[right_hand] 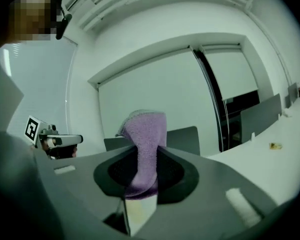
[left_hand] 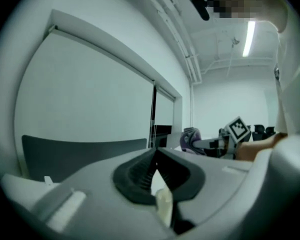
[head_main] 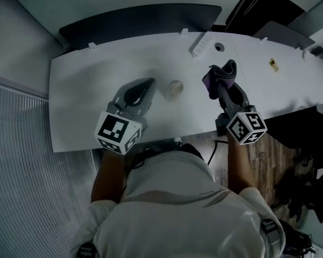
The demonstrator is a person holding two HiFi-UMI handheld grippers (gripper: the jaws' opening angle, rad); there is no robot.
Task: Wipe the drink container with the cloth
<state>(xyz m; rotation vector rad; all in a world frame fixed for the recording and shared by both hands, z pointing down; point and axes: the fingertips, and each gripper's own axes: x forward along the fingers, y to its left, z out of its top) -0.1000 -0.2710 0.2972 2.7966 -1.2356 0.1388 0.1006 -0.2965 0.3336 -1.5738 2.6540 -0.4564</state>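
A small pale drink container (head_main: 175,88) stands on the white table (head_main: 86,79), seen from above in the head view. My left gripper (head_main: 149,83) is held up just left of it, its jaws shut with nothing between them (left_hand: 155,156). Right of the container, my right gripper (head_main: 222,85) is shut on a purple cloth (head_main: 222,73), which sticks up out of the pads (right_hand: 146,156). Both grippers point roughly level, across the room, so neither gripper view shows the container. The cloth (left_hand: 191,139) also shows in the left gripper view, off to the right.
A white power strip (head_main: 201,44) and a cable hole (head_main: 219,47) lie at the table's far edge, and a small yellow item (head_main: 273,64) lies at the right. A dark chair back (head_main: 140,20) stands behind the table. Dark clutter (head_main: 312,176) sits on the floor at right.
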